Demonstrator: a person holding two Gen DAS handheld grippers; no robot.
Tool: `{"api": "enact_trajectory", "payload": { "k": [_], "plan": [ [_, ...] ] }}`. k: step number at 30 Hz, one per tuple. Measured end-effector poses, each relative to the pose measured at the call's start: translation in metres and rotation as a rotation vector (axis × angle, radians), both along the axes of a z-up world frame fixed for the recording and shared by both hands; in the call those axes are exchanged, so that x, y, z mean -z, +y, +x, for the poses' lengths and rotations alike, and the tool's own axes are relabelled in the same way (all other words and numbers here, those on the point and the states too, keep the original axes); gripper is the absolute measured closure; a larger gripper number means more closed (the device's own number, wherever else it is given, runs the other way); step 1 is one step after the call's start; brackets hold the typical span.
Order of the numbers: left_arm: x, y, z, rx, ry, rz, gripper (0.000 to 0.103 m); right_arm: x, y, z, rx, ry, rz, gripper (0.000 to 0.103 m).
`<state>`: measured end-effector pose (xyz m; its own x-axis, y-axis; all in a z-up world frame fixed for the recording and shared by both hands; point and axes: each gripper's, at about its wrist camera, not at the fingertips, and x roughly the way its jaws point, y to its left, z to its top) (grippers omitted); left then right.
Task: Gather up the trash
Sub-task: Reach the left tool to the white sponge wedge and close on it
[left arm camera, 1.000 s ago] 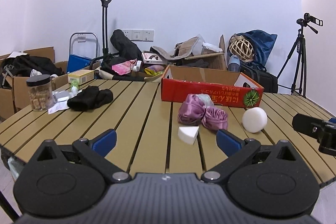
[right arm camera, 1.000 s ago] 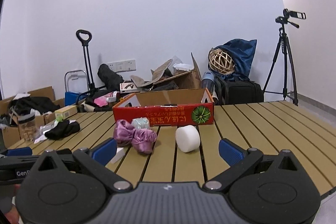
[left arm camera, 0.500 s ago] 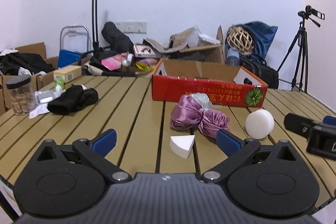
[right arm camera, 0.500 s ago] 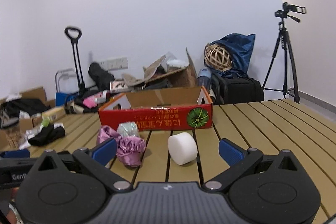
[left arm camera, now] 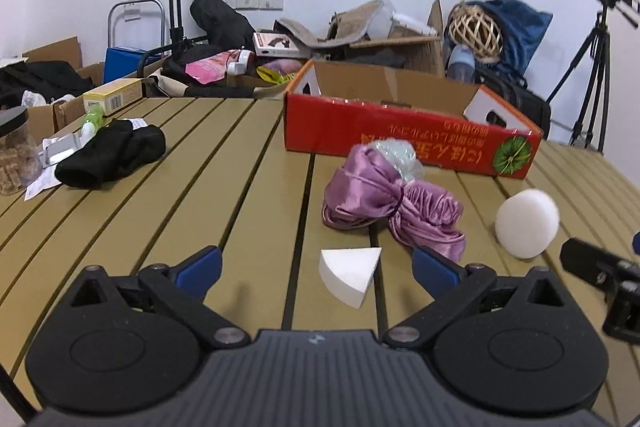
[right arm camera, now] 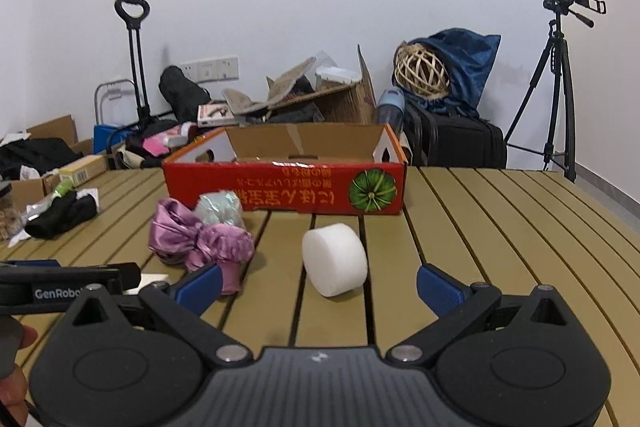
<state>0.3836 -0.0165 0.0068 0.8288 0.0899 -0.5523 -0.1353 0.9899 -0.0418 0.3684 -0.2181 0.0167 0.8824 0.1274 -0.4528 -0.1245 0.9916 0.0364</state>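
A white foam wedge (left arm camera: 350,275) lies on the slatted table just ahead of my left gripper (left arm camera: 316,267), which stands open and empty. A white foam cylinder (right arm camera: 334,259) lies in front of my right gripper (right arm camera: 320,285), also open with nothing between its fingers. The same cylinder (left arm camera: 526,223) shows at the right of the left wrist view. A crumpled purple satin cloth (left arm camera: 386,203) (right arm camera: 198,237) with a wad of pale plastic film (right arm camera: 220,209) sits before an open red cardboard box (right arm camera: 288,187) (left arm camera: 404,135).
A black cloth (left arm camera: 112,151), a blister pack, a green tube and a jar (left arm camera: 14,151) sit at the table's left. Behind the table are boxes, a hand trolley (right arm camera: 134,67), bags and a tripod (right arm camera: 560,83). A person's hand (right arm camera: 12,367) shows at the lower left.
Both grippers have moved forward over the table toward the foam pieces, which now look larger and closer. Nothing on the table has been moved or grasped.
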Motion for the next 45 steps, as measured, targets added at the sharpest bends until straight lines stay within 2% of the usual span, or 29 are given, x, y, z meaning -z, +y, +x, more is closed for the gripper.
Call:
{"api": "enact_trajectory", "payload": {
  "k": [9,12,17,21,29,34,45],
  "plan": [
    [0.013,-0.012,0.02,-0.028,0.018,0.07,0.001,0.016,-0.012,0.029,0.031,0.065,0.06,0.0],
    [0.017,-0.011,0.025,-0.027,0.034,0.059,0.007,0.023,-0.012,0.035,0.038,0.082,0.062,0.0],
    [0.021,-0.008,0.031,-0.023,0.058,0.03,0.023,0.026,-0.012,0.041,0.038,0.089,0.09,0.0],
    [0.022,-0.009,0.031,-0.013,0.055,0.027,0.032,0.027,-0.011,0.044,0.034,0.089,0.097,0.0],
    [0.023,-0.017,0.031,0.034,0.047,0.024,0.067,0.027,-0.01,0.048,0.03,0.086,0.091,0.0],
    [0.023,-0.02,0.027,0.044,0.027,0.033,0.072,0.027,-0.011,0.051,0.028,0.089,0.1,0.0],
    [0.008,-0.009,0.009,0.015,-0.051,0.069,0.072,0.028,-0.008,0.058,0.025,0.09,0.102,0.0]
  ]
}}
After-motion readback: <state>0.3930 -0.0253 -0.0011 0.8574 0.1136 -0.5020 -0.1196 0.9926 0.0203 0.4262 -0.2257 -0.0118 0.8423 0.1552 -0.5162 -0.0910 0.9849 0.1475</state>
